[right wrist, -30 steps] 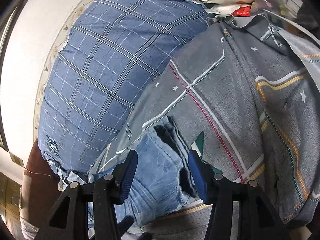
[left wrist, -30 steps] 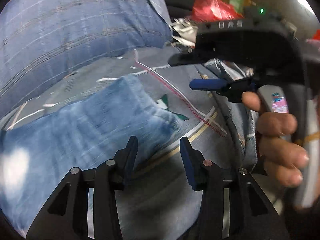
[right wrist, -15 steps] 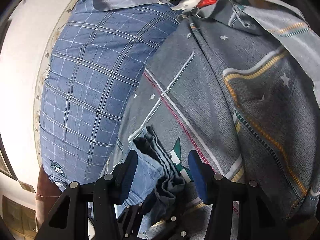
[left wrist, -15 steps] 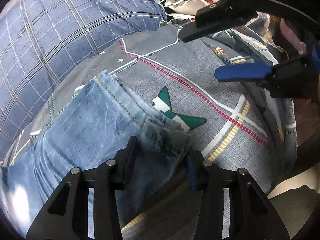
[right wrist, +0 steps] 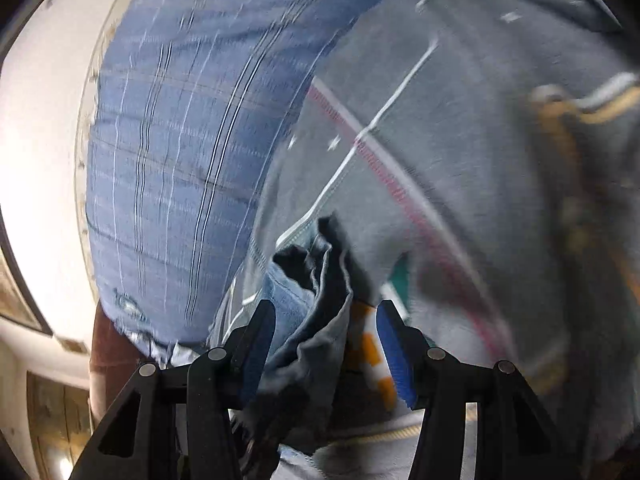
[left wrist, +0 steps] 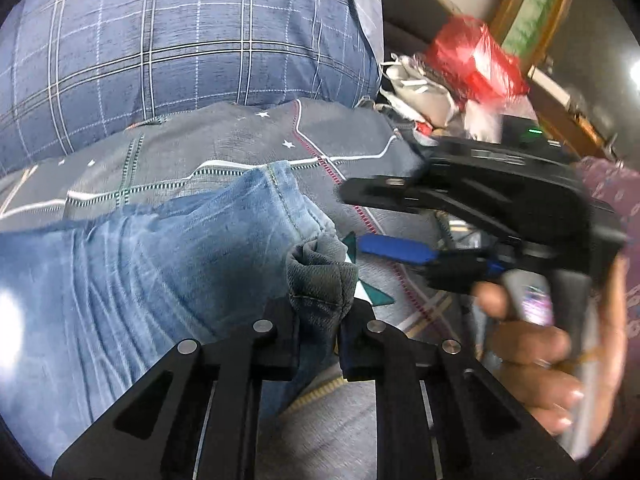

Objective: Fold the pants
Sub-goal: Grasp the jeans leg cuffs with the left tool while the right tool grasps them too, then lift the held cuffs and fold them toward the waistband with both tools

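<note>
Light blue jeans (left wrist: 140, 264) lie on a grey patterned bedsheet (left wrist: 240, 144). My left gripper (left wrist: 318, 332) is shut on the bunched hem of a jeans leg (left wrist: 320, 280), lifted a little off the sheet. My right gripper (right wrist: 326, 344) is open, its jaws on either side of the same raised hem (right wrist: 316, 320), not closed on it. In the left wrist view the right gripper (left wrist: 460, 224) shows at right, held by a hand (left wrist: 532, 352), with its blue pad (left wrist: 394, 248) close to the hem. The right wrist view is blurred.
A large blue plaid pillow (left wrist: 180, 40) lies beyond the jeans, also in the right wrist view (right wrist: 192, 160). A red plastic bag (left wrist: 472, 60) and white clutter (left wrist: 416, 92) sit at the back right. The grey sheet (right wrist: 480, 160) extends to the right.
My left gripper has closed on the jeans hem and lifted it. My right gripper, still open, has come in around the same hem.
</note>
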